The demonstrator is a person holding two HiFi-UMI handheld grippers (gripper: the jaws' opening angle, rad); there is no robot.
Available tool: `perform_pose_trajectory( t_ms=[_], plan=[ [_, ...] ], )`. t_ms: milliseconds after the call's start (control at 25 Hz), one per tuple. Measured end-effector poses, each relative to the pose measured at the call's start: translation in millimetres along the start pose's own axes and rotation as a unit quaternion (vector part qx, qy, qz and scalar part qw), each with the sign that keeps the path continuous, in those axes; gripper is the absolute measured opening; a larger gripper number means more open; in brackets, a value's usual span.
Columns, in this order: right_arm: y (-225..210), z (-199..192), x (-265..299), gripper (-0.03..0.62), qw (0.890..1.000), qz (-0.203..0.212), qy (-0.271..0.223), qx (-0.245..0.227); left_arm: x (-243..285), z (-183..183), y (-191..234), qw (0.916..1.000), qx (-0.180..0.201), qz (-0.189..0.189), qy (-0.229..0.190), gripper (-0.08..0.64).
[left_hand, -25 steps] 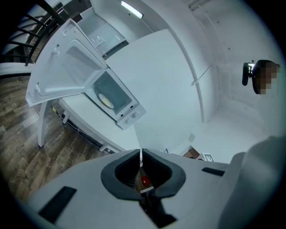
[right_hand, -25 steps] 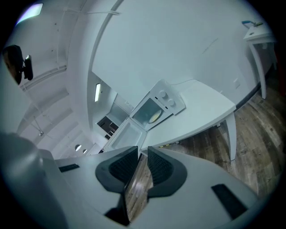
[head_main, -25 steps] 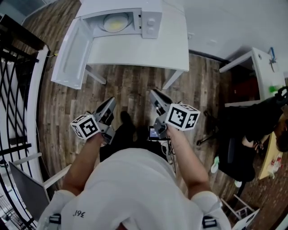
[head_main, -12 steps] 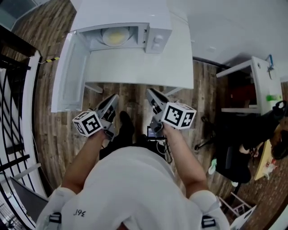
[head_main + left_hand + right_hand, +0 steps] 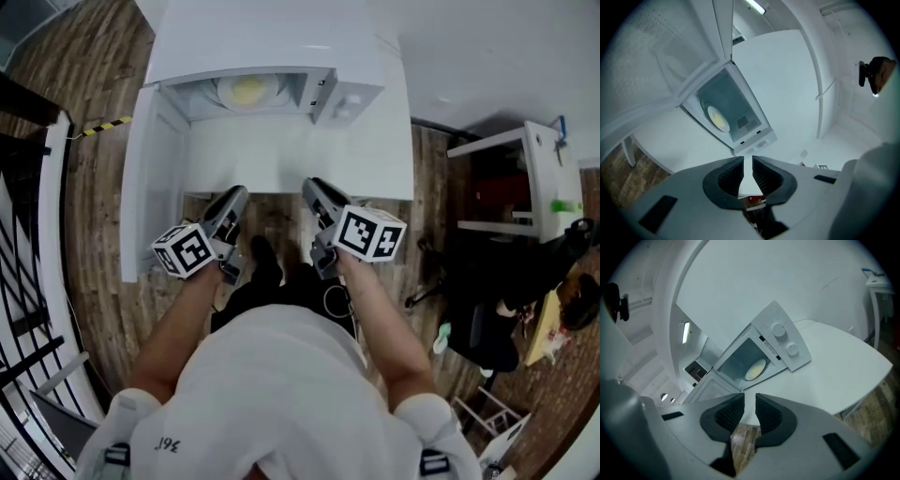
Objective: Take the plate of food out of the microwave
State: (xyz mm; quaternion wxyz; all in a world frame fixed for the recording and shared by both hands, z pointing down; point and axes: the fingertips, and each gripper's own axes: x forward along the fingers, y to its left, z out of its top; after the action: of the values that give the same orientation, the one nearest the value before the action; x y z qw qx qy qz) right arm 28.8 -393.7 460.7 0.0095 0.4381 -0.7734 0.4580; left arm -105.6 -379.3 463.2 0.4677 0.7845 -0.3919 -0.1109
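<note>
Ahead, the white table (image 5: 281, 155) carries the microwave (image 5: 349, 94), its door (image 5: 150, 187) swung open to the left, and the plate of food (image 5: 247, 91) sits inside it. Over the table's near edge, the left tongs (image 5: 236, 197) have just been opening to a narrow empty gap; the right tongs (image 5: 312, 187) stand narrowly apart, empty

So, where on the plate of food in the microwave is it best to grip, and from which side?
Probably its near rim, coming straight in through the microwave's open front. The plate lies flat with yellow food in its middle, so only the thin edge is free: one jaw above, one below. The door is swung out to the left, and walls close the other sides.
</note>
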Motion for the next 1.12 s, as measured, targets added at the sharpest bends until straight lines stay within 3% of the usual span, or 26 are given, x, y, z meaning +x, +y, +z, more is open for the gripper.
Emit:
perform_pose_trajectory(
  t_ms=[360,720,1120],
  plan=[
    [-18.0,18.2,57.9,0.057,1.0,-0.019,0.016,-0.004,34.5,19.3,31.4,0.9994,-0.022,0.024,-0.013,0.038],
    [-32.4,39.4,113.7,0.057,0.999,-0.031,0.029,-0.009,62.2,44.0,45.4,0.9995,-0.026,0.016,-0.013,0.038],
    [-52.4,61.5,174.4,0.057,0.998,-0.06,0.027,-0.003,87.2,67.2,75.3,0.9988,-0.023,0.041,-0.013,0.038]
  ],
)
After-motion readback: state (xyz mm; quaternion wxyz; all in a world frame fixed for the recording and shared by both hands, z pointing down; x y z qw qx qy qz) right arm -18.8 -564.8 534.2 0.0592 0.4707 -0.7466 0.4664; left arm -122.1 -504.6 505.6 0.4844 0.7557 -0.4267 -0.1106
